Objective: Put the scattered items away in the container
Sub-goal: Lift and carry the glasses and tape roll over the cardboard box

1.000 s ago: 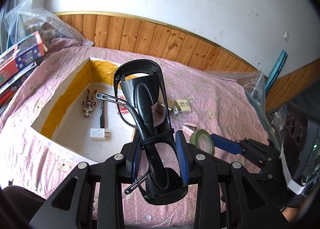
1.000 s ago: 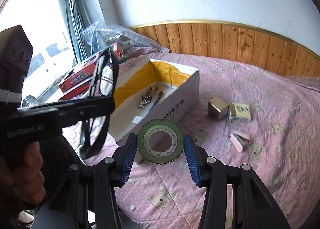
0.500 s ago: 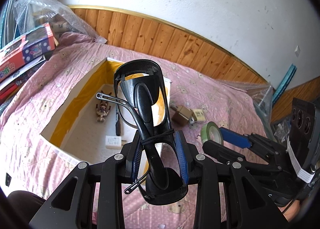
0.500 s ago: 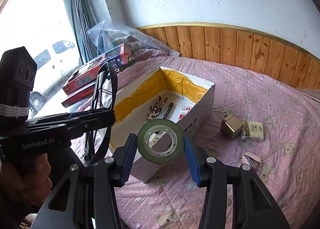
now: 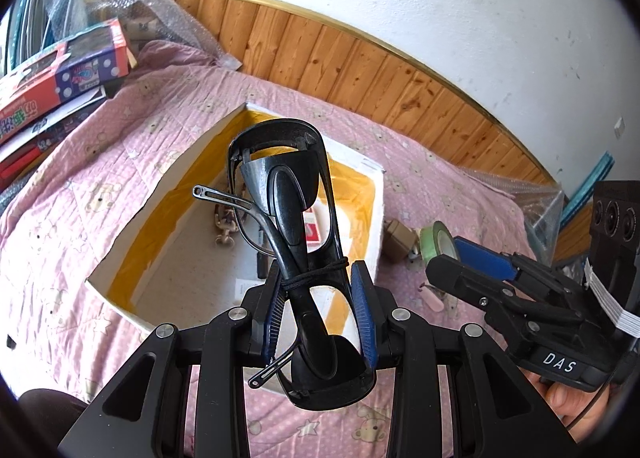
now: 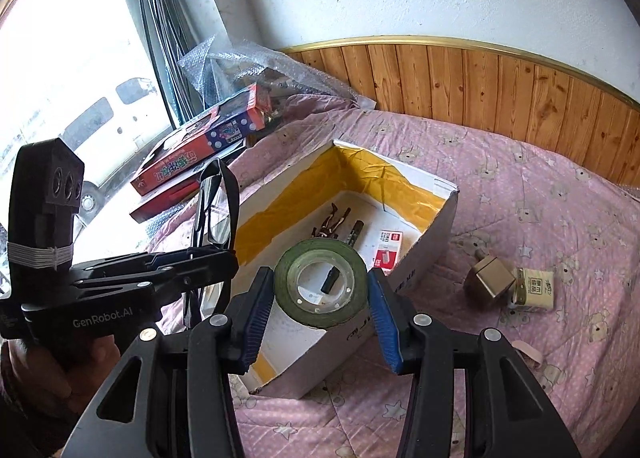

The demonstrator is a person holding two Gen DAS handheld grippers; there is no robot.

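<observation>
My left gripper (image 5: 318,310) is shut on black folded safety glasses (image 5: 296,218), held upright above the near end of the open white box (image 5: 120,254) with yellow tape inside. My right gripper (image 6: 322,316) is shut on a green roll of tape (image 6: 320,284), hanging over the box's (image 6: 440,226) near corner. In the right wrist view the left gripper (image 6: 200,258) with the glasses (image 6: 216,210) hovers just left of the box. Inside lie a small figurine (image 6: 332,222), a marker (image 6: 354,232) and a red-and-white packet (image 6: 386,248).
On the pink quilt right of the box lie a brown cube (image 6: 492,278), a small yellow-white carton (image 6: 534,288) and a pink clip (image 6: 528,352). Red game boxes (image 6: 200,142) and bubble wrap (image 6: 256,66) are stacked at the left by the window. Wood panelling runs behind.
Both grippers have moved toward the box with their loads; the box now lies closer and more directly beneath the glasses and the tape roll.
</observation>
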